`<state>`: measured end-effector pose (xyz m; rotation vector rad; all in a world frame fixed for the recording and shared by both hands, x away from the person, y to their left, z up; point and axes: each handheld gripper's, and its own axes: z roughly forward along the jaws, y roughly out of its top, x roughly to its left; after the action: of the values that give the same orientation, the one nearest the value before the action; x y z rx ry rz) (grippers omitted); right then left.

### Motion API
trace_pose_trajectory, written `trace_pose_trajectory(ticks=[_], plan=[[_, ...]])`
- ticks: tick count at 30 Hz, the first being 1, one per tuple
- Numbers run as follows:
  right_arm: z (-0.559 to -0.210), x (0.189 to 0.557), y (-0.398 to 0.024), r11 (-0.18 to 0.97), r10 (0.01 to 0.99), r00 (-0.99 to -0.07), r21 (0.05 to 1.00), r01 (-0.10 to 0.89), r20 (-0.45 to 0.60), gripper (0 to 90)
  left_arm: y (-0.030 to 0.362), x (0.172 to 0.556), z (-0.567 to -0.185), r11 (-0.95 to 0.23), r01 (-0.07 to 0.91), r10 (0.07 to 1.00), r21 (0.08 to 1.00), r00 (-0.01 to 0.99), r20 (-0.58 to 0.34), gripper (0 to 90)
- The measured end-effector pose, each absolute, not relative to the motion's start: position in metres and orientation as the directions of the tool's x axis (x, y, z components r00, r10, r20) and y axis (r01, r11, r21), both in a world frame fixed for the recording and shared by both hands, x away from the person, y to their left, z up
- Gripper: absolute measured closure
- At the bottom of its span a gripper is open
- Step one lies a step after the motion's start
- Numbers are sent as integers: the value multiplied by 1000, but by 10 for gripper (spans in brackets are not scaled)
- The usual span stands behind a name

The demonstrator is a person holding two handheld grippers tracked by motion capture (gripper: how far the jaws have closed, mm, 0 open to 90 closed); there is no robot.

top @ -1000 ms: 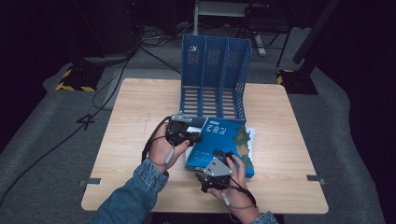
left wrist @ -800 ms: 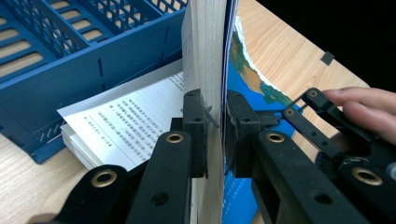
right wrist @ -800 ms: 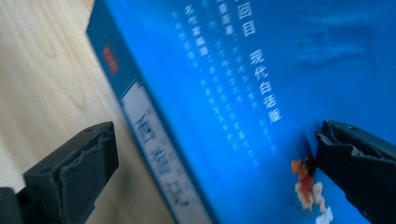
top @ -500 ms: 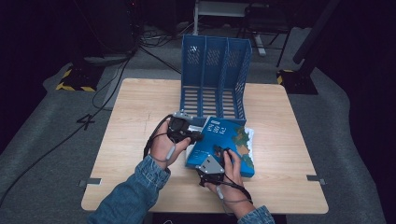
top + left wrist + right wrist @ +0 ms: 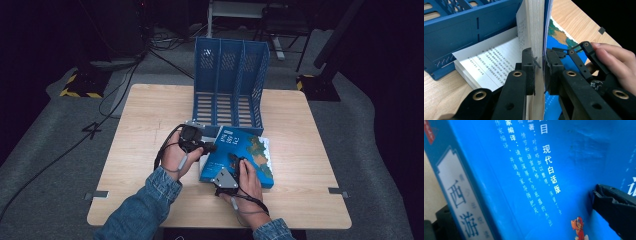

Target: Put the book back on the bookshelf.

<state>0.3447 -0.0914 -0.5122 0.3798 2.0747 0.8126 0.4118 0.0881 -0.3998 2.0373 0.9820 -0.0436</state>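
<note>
Left gripper clamps book pages, cover included.

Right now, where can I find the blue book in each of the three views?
High view: the blue book lies in the table's middle, in front of the blue file rack.
Left gripper view: it stands on edge at centre, its pages clamped by the left gripper.
Right gripper view: its cover spreads across the picture.
Shared landmark: the printed blue cover.
</note>
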Motion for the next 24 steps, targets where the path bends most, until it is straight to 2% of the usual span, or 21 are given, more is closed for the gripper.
trace_pose_trajectory(ticks=[8,11,19,24], plan=[[-516,346,-94,713,544,-595,699,-44,-592,0,87,411,-403,-317,656,642,685,680,-354,799],[-516,346,-94,713,544,-594,699,-44,-592,3,88,409,-407,-315,642,660,699,678,-325,795],[-515,348,-91,707,562,-600,707,-9,-570,6,100,408,-423,-229,689,658,687,630,-412,776],[-515,348,-89,708,564,-595,706,-7,-572,6,99,405,-422,-223,678,650,700,639,-412,793]])
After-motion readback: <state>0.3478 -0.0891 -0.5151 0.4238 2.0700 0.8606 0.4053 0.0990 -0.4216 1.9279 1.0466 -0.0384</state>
